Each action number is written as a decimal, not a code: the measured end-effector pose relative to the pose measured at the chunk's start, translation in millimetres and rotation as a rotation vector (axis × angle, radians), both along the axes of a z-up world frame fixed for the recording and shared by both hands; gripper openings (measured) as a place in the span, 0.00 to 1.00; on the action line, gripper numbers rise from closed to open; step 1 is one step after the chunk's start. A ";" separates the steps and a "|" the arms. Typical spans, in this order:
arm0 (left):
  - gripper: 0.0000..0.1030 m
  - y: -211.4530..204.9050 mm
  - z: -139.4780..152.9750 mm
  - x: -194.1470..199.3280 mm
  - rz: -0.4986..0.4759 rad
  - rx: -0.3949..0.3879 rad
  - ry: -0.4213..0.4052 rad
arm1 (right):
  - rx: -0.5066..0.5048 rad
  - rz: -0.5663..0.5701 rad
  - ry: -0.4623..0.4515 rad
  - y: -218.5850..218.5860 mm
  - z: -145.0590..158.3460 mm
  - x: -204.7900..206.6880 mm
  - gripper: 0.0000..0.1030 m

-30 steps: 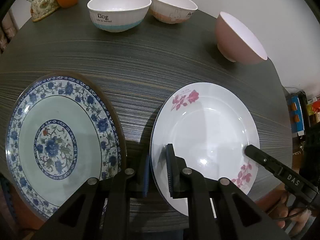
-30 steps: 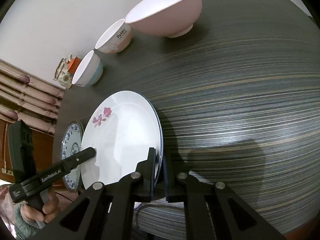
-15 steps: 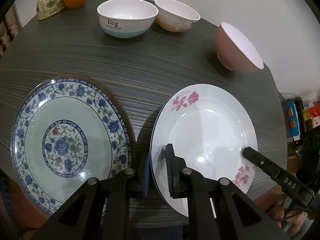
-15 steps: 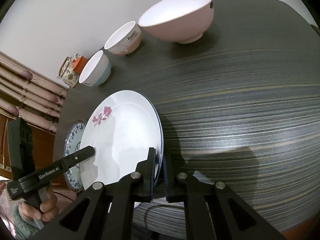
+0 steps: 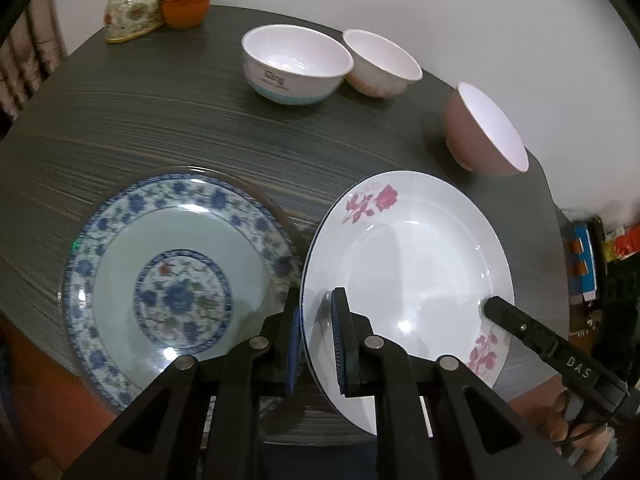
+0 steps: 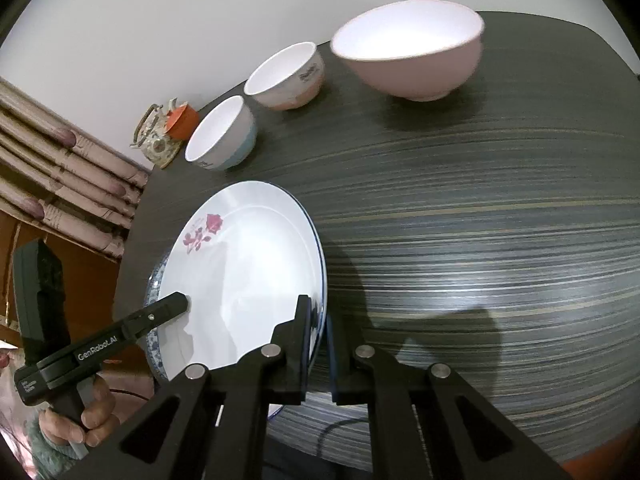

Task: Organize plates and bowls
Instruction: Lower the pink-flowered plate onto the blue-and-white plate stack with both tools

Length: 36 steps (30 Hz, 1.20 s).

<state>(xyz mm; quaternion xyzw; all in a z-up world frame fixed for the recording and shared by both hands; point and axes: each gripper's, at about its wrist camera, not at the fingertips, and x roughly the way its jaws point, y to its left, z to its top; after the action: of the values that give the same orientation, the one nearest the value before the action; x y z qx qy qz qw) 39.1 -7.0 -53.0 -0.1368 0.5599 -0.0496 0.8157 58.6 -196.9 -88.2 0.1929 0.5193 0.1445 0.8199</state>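
Your left tongs (image 5: 316, 336) are clamped on the near left rim of the white plate with pink flowers (image 5: 408, 276), one pad above the rim and one below. Your right tongs (image 6: 318, 344) pinch the same plate (image 6: 240, 280) at its near right rim, and they reach into the lower right of the left wrist view. Held from both sides, the plate fills the lower centre of that frame and sits tilted, its shadow falling on the dark striped table (image 5: 160, 120) beneath. Just left of it lies the blue-and-white floral plate (image 5: 180, 276), flat on the table. In the right wrist view a sliver of it (image 6: 154, 340) shows under the white plate's left edge. Along the far side of the table stand three bowls: one with a blue base (image 5: 296, 66), a white and pink one (image 5: 380, 64) touching it, and a pink bowl (image 5: 480, 136) apart at the right. A teapot (image 5: 132, 8) and an orange cup (image 5: 186, 4) sit at the upper left.
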 end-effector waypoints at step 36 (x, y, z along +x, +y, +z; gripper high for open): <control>0.11 146.7 -9.2 -43.3 0.281 -0.051 -0.003 | -0.037 0.199 0.049 145.3 -9.5 15.9 0.07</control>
<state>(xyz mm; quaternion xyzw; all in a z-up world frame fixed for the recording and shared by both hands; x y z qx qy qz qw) -4.2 139.8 -62.2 -0.2344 0.5328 0.0508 0.8116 74.6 -51.6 -97.7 0.1285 0.5584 0.2108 0.7920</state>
